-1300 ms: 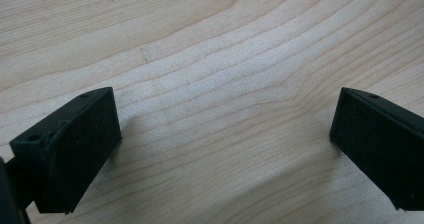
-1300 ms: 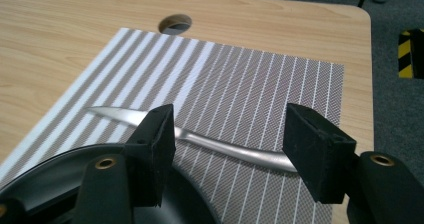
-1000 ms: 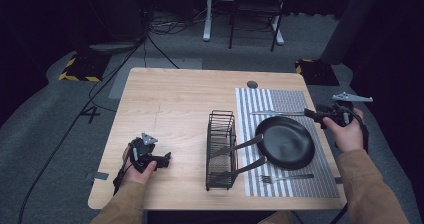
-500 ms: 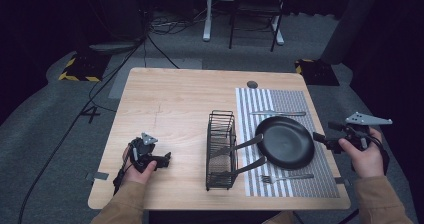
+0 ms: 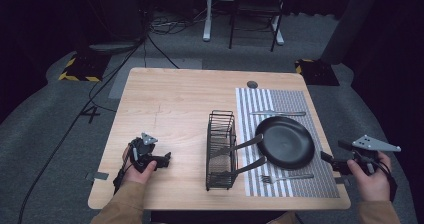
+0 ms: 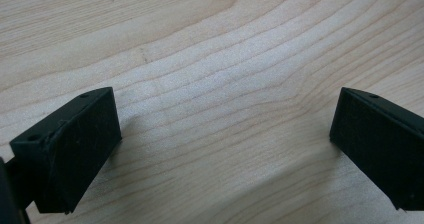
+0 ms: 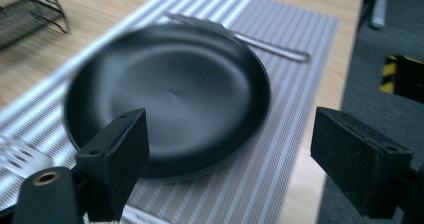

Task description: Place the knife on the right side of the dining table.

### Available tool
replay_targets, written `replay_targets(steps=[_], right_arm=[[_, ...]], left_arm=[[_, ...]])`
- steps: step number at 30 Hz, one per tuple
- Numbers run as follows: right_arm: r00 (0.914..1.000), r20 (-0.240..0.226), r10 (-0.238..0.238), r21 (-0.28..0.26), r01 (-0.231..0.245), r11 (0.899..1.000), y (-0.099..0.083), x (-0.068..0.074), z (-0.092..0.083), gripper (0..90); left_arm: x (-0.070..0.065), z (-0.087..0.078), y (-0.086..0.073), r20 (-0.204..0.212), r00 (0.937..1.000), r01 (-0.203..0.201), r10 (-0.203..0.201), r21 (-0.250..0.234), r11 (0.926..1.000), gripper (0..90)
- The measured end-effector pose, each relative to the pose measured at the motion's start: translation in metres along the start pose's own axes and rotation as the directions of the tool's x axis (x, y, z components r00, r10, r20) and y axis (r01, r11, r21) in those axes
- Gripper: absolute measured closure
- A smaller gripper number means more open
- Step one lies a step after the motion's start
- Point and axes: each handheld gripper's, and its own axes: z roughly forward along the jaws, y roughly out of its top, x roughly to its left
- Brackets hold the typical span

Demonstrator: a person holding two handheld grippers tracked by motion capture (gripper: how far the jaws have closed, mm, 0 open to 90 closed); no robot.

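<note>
Black plate (image 5: pixel 285 143) flat on striped placemat (image 5: pixel 290 184), right gripper (image 5: pixel 334 159) now pulled back to its four o'clock, jaws just opened, empty; left gripper (image 5: pixel 167 159) parted, unmoved.

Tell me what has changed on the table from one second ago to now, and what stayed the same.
The right gripper drew back from the far right rim of the round black plate, towards the person and off the table's right edge; its jaws have just been opening, with nothing between them. The left gripper, plate, black wire rack and cutlery stayed put.
</note>
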Motion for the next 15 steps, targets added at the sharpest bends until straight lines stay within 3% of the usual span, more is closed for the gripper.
replay_targets(steps=[5, 9, 15], right_arm=[[0.9991, 0.041, -0.012, 0.040, 0.010, 0.999, -0.026, -0.003, 0.002, 16.7], [0.9995, 0.027, -0.018, 0.036, 0.017, 0.999, -0.043, -0.002, 0.003, 16.8], [0.9995, 0.020, 0.026, 0.042, -0.027, 0.999, -0.066, -0.002, 0.009, 16.6]], left_arm=[[0.000, 0.001, 0.001, -0.002, 1.0000, 0.003, -0.003, -0.002, 1.0000, 0.1], [-0.001, 0.002, 0.002, -0.003, 1.0000, 0.000, 0.000, -0.003, 1.0000, 0.1], [-0.001, 0.002, 0.002, -0.002, 1.0000, -0.001, 0.001, 0.000, 1.0000, 0.1]])
